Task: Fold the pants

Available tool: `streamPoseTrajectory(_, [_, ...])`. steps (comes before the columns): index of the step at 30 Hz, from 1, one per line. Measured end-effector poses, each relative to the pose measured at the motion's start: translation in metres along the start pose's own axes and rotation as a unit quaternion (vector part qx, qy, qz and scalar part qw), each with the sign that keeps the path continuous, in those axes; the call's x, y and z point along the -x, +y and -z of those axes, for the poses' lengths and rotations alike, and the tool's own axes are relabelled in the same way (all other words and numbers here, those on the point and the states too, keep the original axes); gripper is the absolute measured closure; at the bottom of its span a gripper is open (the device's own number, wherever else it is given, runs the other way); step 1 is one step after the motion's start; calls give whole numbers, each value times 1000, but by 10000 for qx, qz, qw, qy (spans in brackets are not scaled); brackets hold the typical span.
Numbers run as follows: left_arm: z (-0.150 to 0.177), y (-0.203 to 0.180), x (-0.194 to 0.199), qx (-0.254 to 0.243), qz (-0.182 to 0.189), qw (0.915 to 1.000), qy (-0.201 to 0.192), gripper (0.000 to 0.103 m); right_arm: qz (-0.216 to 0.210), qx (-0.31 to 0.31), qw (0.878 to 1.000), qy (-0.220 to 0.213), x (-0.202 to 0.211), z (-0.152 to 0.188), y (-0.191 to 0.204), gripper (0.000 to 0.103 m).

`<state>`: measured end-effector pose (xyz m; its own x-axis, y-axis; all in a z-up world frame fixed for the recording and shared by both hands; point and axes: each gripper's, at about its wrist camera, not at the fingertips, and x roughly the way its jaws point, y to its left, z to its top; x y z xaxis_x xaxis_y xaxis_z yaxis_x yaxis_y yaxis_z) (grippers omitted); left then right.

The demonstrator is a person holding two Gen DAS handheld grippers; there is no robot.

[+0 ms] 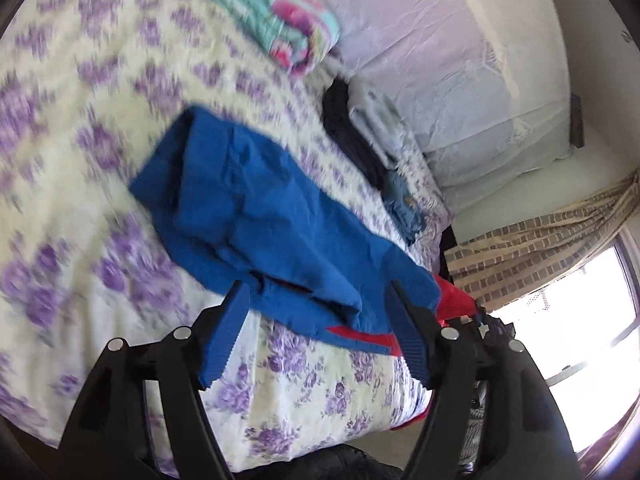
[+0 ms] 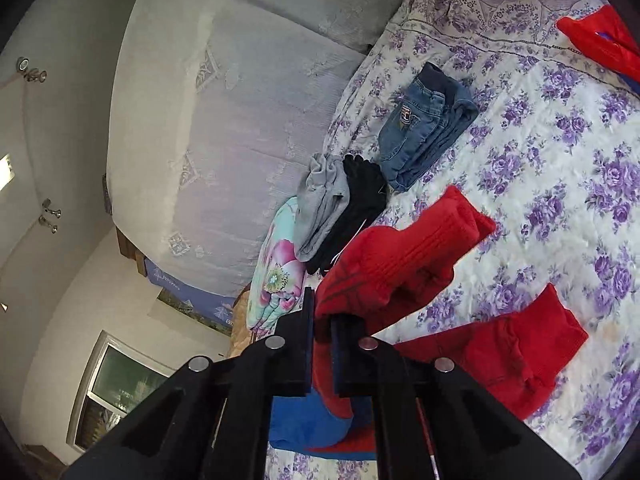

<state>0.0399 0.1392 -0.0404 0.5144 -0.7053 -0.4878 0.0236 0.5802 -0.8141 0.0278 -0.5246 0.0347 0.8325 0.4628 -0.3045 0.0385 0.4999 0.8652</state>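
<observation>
The blue and red pants (image 1: 256,216) lie spread on the floral bedsheet (image 1: 80,128), waist end away from me. My left gripper (image 1: 316,300) is open, its blue fingers (image 1: 226,336) straddling the near blue part just above the cloth, holding nothing. In the right wrist view my right gripper (image 2: 322,316) is shut on the red lower leg of the pants (image 2: 400,256), lifting it off the bed. The second red leg cuff (image 2: 512,348) lies flat to the right. Blue fabric of the pants (image 2: 308,424) hangs under the gripper.
Folded jeans (image 2: 428,128), black pants (image 2: 360,208) and a grey garment (image 2: 324,200) lie in a row by the pale headboard cover (image 2: 240,120). A folded floral blanket (image 2: 276,268) is beside them. A window and checked curtain (image 1: 532,240) are at the bed's end.
</observation>
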Motion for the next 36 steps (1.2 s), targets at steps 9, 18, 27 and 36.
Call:
streamPoseTrajectory(9, [-28, -1, -38, 287, -239, 9992, -131, 36, 48, -346, 9993, 126, 5, 10, -30, 97])
streamPoseTrajectory(18, [-42, 16, -43, 421, -346, 9985, 34, 91, 67, -506, 9986, 168, 9, 19, -43, 96])
streamPoseTrajectory(27, [-88, -36, -7, -313, -2, 9977, -601, 97, -161, -388, 9991, 48, 13, -1, -17, 97])
streamPoseTrajectory(36, [-68, -1, -6, -719, 86, 9974, 12, 96, 575, -412, 9970, 327, 27, 40, -77, 97])
